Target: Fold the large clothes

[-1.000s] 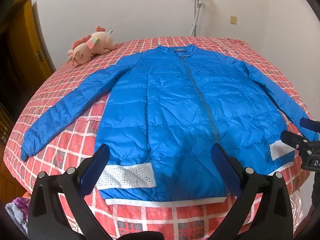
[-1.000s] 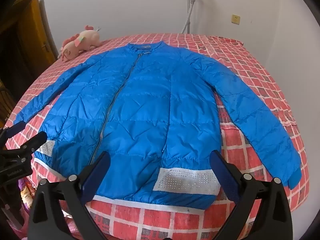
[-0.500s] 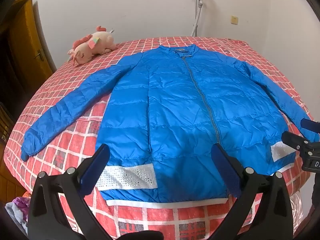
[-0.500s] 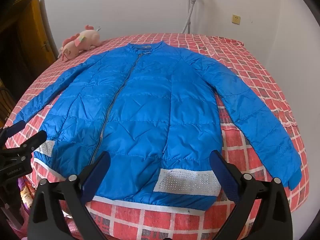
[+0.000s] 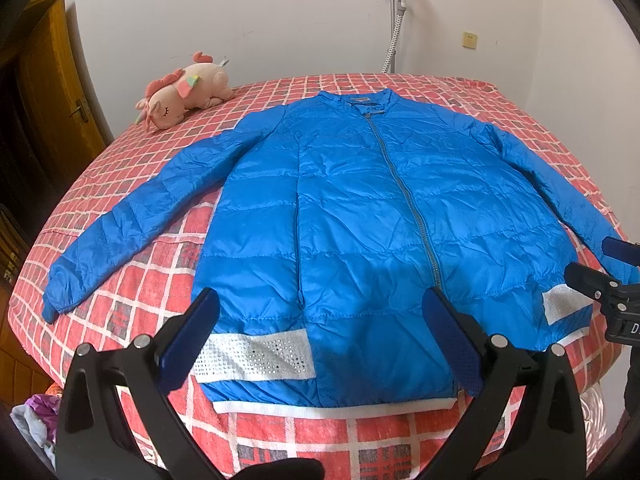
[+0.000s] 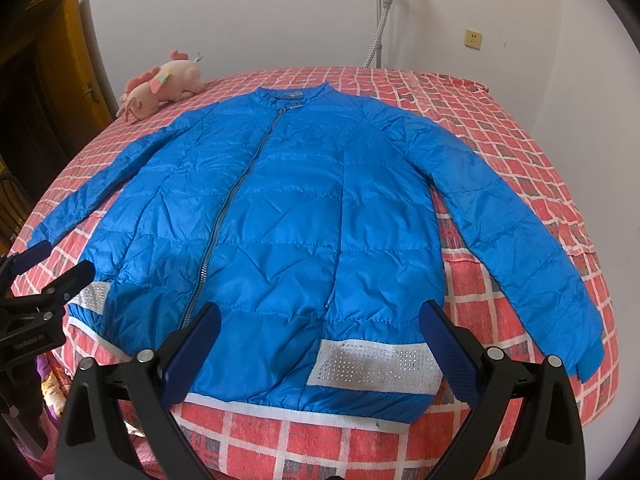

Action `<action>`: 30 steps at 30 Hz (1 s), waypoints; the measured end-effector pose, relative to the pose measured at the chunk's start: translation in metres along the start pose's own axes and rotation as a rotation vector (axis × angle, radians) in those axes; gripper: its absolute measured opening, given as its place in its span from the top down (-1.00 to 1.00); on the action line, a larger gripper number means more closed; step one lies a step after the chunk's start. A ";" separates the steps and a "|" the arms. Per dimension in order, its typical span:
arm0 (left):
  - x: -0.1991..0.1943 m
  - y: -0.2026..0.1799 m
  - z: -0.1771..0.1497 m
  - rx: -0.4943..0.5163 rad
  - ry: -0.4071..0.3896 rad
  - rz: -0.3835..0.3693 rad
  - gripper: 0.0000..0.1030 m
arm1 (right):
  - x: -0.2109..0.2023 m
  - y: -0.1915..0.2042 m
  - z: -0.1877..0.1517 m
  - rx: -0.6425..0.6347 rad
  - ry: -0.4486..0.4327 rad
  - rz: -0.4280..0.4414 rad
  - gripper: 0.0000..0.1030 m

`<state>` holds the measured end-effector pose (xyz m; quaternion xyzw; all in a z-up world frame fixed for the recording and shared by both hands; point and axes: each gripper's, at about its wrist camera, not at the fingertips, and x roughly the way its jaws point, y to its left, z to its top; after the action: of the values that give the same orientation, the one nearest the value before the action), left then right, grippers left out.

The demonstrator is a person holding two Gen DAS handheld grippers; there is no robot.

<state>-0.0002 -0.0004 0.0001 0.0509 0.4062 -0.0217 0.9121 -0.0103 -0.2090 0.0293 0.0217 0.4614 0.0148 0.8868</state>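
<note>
A blue quilted jacket (image 5: 360,216) lies flat, zipped, front up on the bed, collar far, hem near, both sleeves spread out; it also shows in the right wrist view (image 6: 288,220). My left gripper (image 5: 320,312) is open and empty, above the left part of the hem. My right gripper (image 6: 318,320) is open and empty, above the right part of the hem. Each gripper shows at the edge of the other's view: the right gripper (image 5: 612,276) and the left gripper (image 6: 44,268).
The bed has a red checked cover (image 5: 120,304). A pink plush toy (image 5: 184,92) lies at the far left corner. A wooden door (image 5: 52,92) is at left, white walls behind and right. A white pole with a hose (image 5: 396,12) stands behind the bed.
Both grippers have risen or drawn back slightly, so the jacket sits a little higher in view. The jacket has not moved.
</note>
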 end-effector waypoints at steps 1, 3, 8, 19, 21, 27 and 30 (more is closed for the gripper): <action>0.000 0.000 0.000 0.000 0.000 0.001 -0.94 | 0.000 0.000 0.000 0.000 0.000 0.000 -0.92; 0.000 0.000 0.000 0.000 0.000 0.001 -0.94 | 0.000 0.000 0.000 0.000 0.000 0.001 -0.92; 0.000 0.000 0.000 0.000 0.000 0.001 -0.94 | 0.000 0.000 0.001 0.000 0.000 0.001 -0.92; 0.004 0.002 0.001 0.002 0.001 0.001 -0.94 | 0.001 0.000 0.001 0.001 0.001 0.002 -0.92; 0.007 0.005 0.002 0.001 0.001 0.000 -0.94 | 0.002 0.000 0.001 0.001 0.001 0.003 -0.92; 0.006 0.007 0.002 0.001 0.001 0.002 -0.94 | 0.002 0.001 0.001 0.001 0.001 0.002 -0.92; 0.006 0.006 0.002 0.001 0.000 0.003 -0.94 | 0.001 0.000 0.001 0.000 0.000 0.002 -0.92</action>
<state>0.0062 0.0058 -0.0024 0.0519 0.4059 -0.0207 0.9122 -0.0089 -0.2086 0.0289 0.0224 0.4616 0.0157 0.8867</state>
